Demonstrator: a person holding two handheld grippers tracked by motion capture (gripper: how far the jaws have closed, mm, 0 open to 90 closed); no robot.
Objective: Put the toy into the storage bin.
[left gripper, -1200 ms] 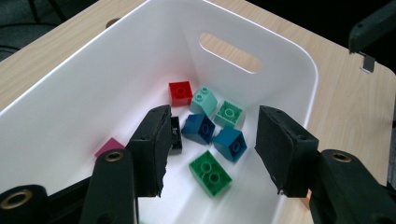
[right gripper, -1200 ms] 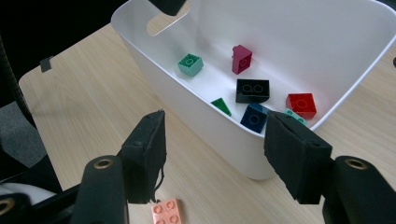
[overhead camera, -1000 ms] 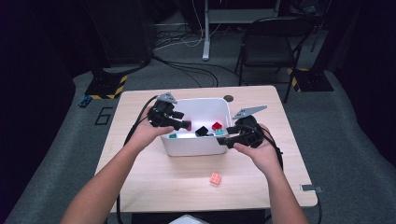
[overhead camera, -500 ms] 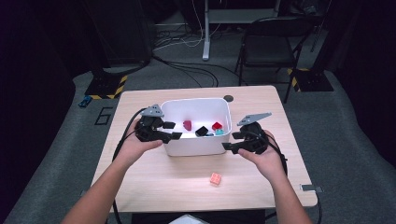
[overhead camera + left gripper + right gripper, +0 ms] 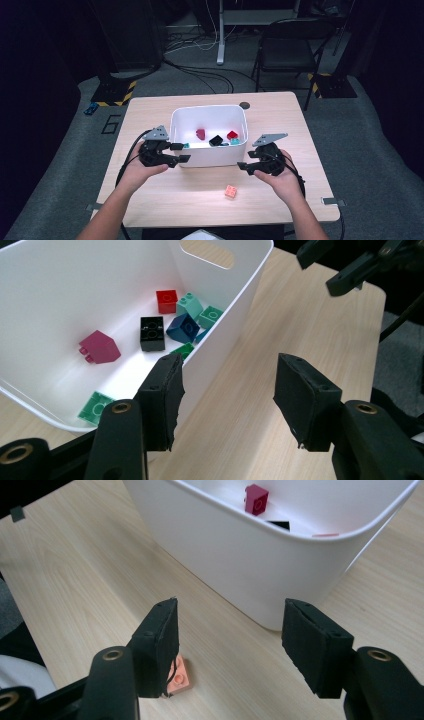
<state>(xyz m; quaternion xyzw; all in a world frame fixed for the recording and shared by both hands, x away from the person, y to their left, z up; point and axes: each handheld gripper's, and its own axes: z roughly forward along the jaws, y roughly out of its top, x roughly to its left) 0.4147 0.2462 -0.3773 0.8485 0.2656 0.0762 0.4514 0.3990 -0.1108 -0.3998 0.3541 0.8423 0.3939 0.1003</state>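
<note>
You are holding two tongs, one in each hand, beside one white bin [image 5: 210, 152] on the table [image 5: 280, 200]. Your left tongs [image 5: 181, 153] are standing spread and pinching nothing; in the left gripper view one black pad [image 5: 162, 400] is sitting against the bin's near corner and the other is hanging over bare wood. Your right tongs [image 5: 243, 165] are likewise spread and empty, just off the bin's other near corner. The bin is smooth, glossy plastic, rectangular with rounded corners and an oval handle slot [image 5: 207, 252] cut in its end wall. Inside it you are looking at studded plastic bricks: one red [image 5: 166, 301], one black [image 5: 152, 333], one dark blue [image 5: 183, 327], one magenta piece with a sloped top [image 5: 99, 347], and about five green or teal ones, among them a flat green plate [image 5: 96, 406] near the corner; the cluster overlaps, so the green count is not certain. One more brick, small, square and salmon-pink [image 5: 179, 676], is lying alone on the table in front of the bin, and in the right gripper view it is peeking out from behind one right pad. The table is pale wood-grain with a matte finish, and the pads are blocky black foam with rough edges.
</note>
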